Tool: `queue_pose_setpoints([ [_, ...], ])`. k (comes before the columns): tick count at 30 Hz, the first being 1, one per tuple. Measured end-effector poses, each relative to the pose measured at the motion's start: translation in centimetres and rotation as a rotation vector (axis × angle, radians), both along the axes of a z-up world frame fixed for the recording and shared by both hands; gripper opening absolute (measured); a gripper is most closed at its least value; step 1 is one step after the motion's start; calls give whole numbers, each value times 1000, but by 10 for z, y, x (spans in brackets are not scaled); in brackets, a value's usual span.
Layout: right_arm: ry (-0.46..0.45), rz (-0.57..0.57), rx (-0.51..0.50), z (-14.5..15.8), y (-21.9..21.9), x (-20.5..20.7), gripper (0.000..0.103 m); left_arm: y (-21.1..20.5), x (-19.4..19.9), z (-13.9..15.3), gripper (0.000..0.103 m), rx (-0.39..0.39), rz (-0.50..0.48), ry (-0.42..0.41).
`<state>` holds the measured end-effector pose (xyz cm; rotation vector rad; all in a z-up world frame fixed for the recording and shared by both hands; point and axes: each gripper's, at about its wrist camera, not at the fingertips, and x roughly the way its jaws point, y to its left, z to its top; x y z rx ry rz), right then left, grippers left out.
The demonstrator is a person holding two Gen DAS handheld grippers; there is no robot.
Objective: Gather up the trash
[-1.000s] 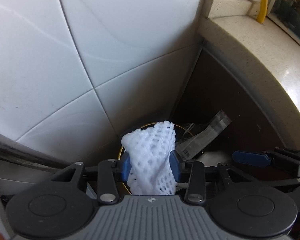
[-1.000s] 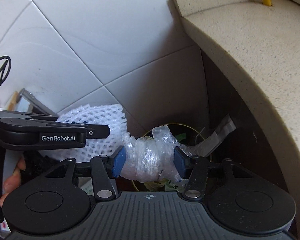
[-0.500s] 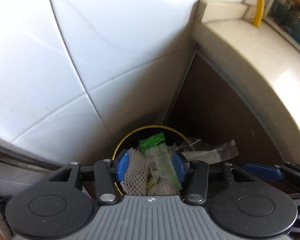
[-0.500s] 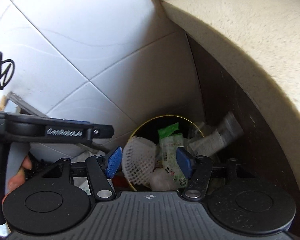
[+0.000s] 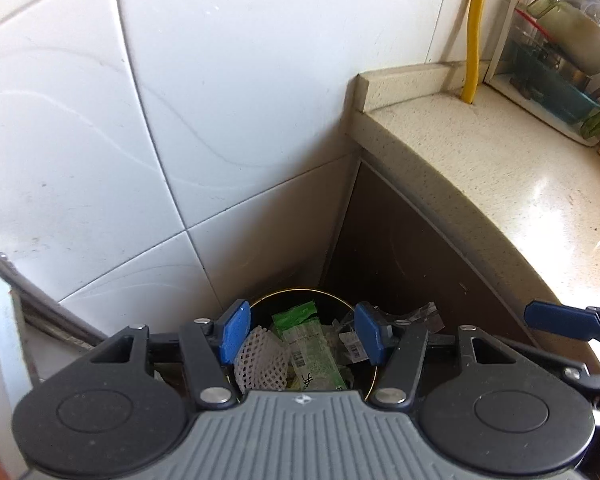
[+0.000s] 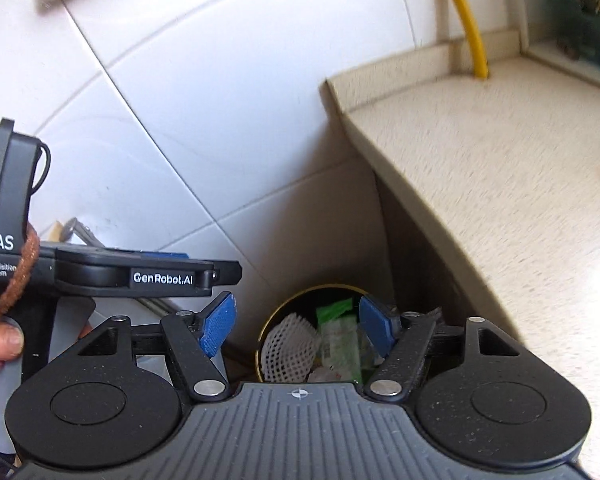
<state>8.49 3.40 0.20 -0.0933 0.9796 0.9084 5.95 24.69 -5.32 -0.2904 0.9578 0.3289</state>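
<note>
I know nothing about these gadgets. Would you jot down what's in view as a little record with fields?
place: tiled wall corner beside a stone counter
bin: round trash can on the floor
contents: white foam net, green wrapper
left hand-held gripper: open, empty, jaws just opened
right hand-held gripper: open, empty, jaws just opened

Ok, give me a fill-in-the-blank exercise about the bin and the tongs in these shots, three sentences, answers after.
1. The white foam net lies inside the round ____ with the yellow rim.
2. Both the left tongs and the right tongs stand ____, with nothing held between their pads.
3. Beside the foam net lies a ____ coloured wrapper.

Missing words: bin; open; green
</note>
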Motion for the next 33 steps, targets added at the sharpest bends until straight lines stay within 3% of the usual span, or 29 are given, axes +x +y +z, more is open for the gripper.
queue_pose_setpoints([
  [9,-48,17,27,21,-15,0,76,-26,-16,22,56,33,39,-38],
  [25,-59,23,29,39,-77,-2,78,-107,-43,31,57,72,87,-32],
  [33,-59,42,26,44,-109,-8,81,-143,-66,29,64,64,160,-32],
])
